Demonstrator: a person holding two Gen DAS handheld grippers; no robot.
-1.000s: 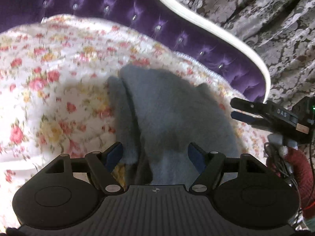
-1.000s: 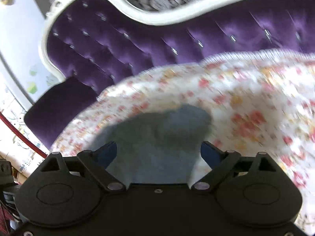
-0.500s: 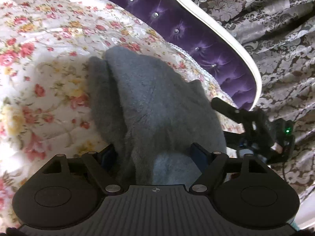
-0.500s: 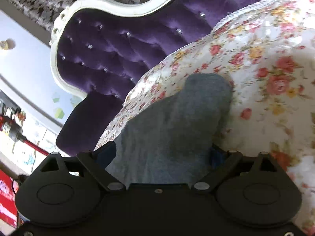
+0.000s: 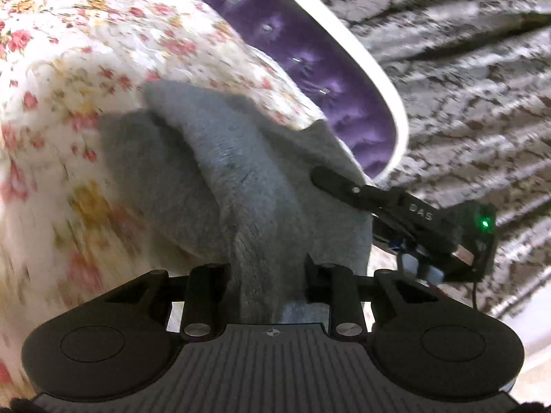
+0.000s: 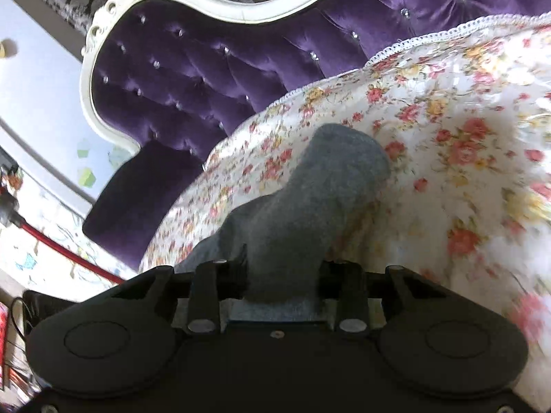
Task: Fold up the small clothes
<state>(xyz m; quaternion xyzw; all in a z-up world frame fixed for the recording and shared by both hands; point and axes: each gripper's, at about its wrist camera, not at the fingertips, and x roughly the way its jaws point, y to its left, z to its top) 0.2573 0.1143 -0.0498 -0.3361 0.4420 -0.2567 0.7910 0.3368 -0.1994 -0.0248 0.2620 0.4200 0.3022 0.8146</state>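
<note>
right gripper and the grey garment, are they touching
Touching. In the right wrist view the right gripper has its fingers closed onto a bunched fold of the grey garment, no gap visible.

the left gripper [image 5: 268,268] is matte black: a ribbed grey-black body with a small compass-like mark, two rounded side lobes with circular insets, and silver screws on its linkage bars. the right gripper [image 6: 282,275] matches but has a smooth body; its side reads "das" beside a green light.
</note>
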